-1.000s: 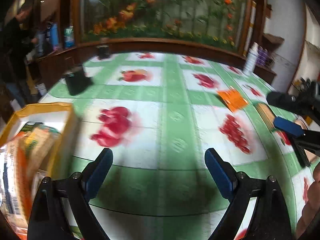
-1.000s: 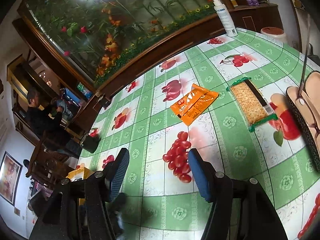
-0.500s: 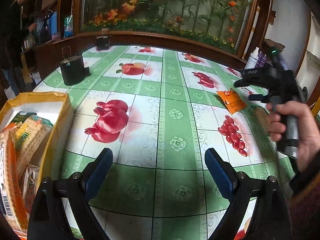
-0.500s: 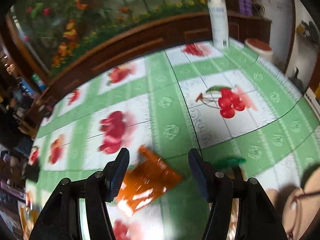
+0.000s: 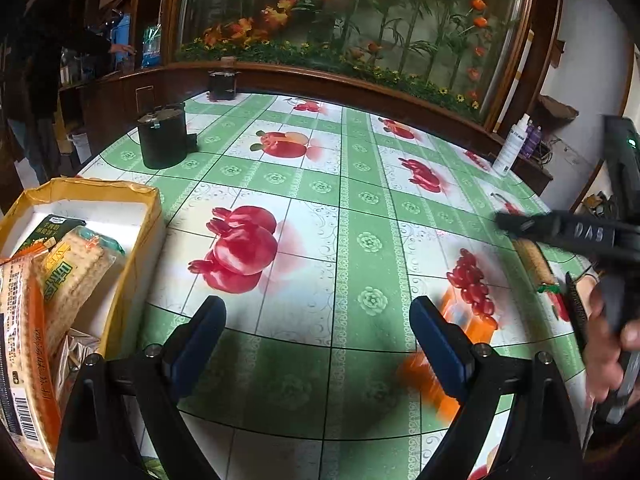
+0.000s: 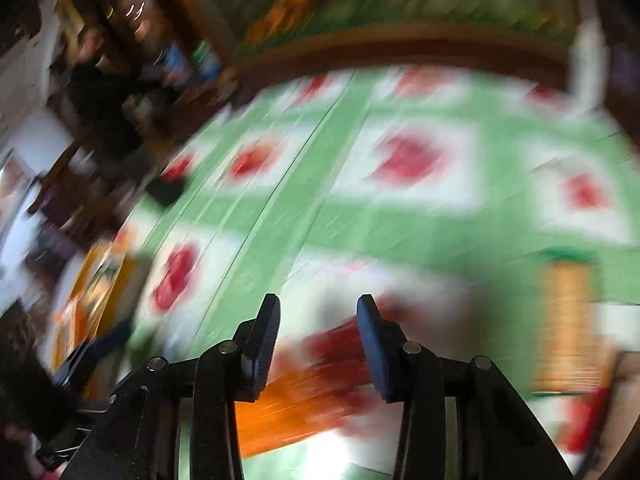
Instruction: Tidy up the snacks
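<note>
My left gripper (image 5: 318, 320) hangs open over the green fruit-print tablecloth (image 5: 344, 200), with nothing between its fingers. A yellow box (image 5: 132, 216) with several snack packs stands at its left. An orange snack packet (image 5: 436, 376), blurred, lies just behind its right finger. A cracker pack (image 5: 536, 264) lies further right, under the hand-held right gripper body (image 5: 560, 228). In the blurred right wrist view my right gripper (image 6: 319, 308) is closing. The orange packet (image 6: 288, 412) shows low between its fingers, but only cloth shows between the tips. The cracker pack (image 6: 568, 320) lies to the right.
A black canister (image 5: 162, 140) and a smaller dark pot (image 5: 222, 84) stand at the far left of the table. A white spray bottle (image 5: 508, 148) stands at the far right edge. A person (image 5: 40, 60) stands beyond the table on the left. A wooden ledge backs the table.
The right gripper swung over the orange packet and its jaws narrowed. The packet shifted from the far right of the cloth to beside my left gripper's right finger. The left gripper stayed put.
</note>
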A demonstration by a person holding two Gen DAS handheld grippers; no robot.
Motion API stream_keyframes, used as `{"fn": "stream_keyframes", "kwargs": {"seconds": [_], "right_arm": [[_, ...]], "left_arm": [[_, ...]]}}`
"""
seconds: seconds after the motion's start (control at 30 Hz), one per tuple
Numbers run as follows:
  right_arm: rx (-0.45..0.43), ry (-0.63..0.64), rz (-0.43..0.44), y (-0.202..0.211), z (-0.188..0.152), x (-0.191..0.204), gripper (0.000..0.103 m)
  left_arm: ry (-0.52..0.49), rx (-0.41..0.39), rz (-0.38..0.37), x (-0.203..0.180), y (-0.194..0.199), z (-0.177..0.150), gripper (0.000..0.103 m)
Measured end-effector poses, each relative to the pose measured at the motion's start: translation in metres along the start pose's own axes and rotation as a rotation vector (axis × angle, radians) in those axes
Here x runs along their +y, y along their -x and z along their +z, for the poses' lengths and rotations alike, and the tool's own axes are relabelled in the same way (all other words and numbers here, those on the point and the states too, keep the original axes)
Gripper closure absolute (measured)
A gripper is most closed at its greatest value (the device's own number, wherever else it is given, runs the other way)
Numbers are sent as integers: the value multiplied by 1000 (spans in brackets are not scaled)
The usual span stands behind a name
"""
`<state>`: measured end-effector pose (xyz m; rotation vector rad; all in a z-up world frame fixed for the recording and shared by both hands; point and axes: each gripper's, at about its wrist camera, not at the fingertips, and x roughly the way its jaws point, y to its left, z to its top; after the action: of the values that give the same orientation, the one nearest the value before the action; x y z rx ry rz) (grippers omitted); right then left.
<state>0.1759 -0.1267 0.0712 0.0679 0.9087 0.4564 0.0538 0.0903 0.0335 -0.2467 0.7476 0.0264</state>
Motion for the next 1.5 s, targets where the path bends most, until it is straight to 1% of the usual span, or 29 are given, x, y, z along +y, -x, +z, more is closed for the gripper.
{"fn": "stream_keyframes", "kwargs": {"seconds": [0.03,0.07,0.1,0.17,0.23,0.27,0.3,0.4,0.43,0.5,0.53,0.57,0.7,0.73,0.77,0.87,0.93,1.0,1.03,1.1,1.13,1.17,1.2,1.27,1.3,1.33,1.37,1.43,1.5], "right_arm": [[-38,-22,-112,14,1,-10,49],[-66,-64,-215,26,0,-25,45],[-88,-116,-269,38,-3,-42,45],[-90,-193,-276,47,-10,-67,45],[-83,-228,-329,47,-17,-82,45],[-79,-230,-370,46,-22,-86,45],[-73,-230,-390,44,-26,-89,45],[-44,-201,-372,27,-28,-91,45],[-43,-190,-379,23,-29,-93,45],[-29,-169,-426,12,-23,-97,45],[-24,-173,-420,6,-23,-95,47],[-19,-178,-400,3,-24,-94,54],[-12,-166,-372,-3,-28,-84,54],[-8,-172,-339,-2,-31,-80,54],[-1,-175,-286,1,-35,-72,54],[17,-160,-219,3,-50,-47,54],[30,-157,-183,5,-60,-30,54],[35,-165,-147,9,-71,-16,53],[36,-167,-136,12,-74,-12,53],[31,-165,-122,16,-80,-6,53],[29,-164,-121,16,-82,-5,53],[27,-160,-121,17,-83,-5,53],[28,-157,-117,16,-83,-5,53],[32,-173,-95,13,-82,-9,53],[36,-178,-87,12,-81,-11,53],[38,-178,-84,11,-80,-12,53],[38,-172,-87,10,-80,-12,53],[33,-158,-96,11,-79,-11,53],[19,-153,-97,13,-79,-9,53]], "left_arm": [[1,-2,-7,0,2,0,11],[-1,-5,-12,0,3,0,11],[-5,-8,-21,-1,5,0,11],[-18,-2,-56,-4,6,0,11],[-41,4,-90,-10,7,-1,11],[-53,8,-105,-12,7,-1,11],[-66,13,-127,-15,9,-1,11],[-76,43,-203,-17,13,-1,11],[-76,54,-235,-18,14,-2,11],[-90,72,-283,-22,15,-3,11],[-101,71,-284,-25,15,-4,11],[-117,67,-276,-28,16,-4,11],[-217,85,-247,-42,20,-14,11],[-241,94,-244,-44,22,-18,11],[-255,95,-244,-45,24,-20,11],[-319,112,-247,-51,30,-33,11],[-374,123,-214,-60,28,-42,11],[-431,138,-148,-71,19,-48,11],[-445,144,-133,-74,15,-50,11],[-441,161,-105,-77,9,-52,12],[-431,174,-107,-77,5,-52,29],[-424,190,-111,-77,2,-54,43],[-432,164,-93,-78,3,-55,50],[-435,164,-93,-80,2,-56,51],[-431,160,-94,-81,3,-57,54],[-427,159,-95,-81,3,-57,59],[-422,156,-94,-81,4,-57,61],[-396,144,-94,-78,5,-54,69],[-362,130,-99,-71,8,-51,72]]}}
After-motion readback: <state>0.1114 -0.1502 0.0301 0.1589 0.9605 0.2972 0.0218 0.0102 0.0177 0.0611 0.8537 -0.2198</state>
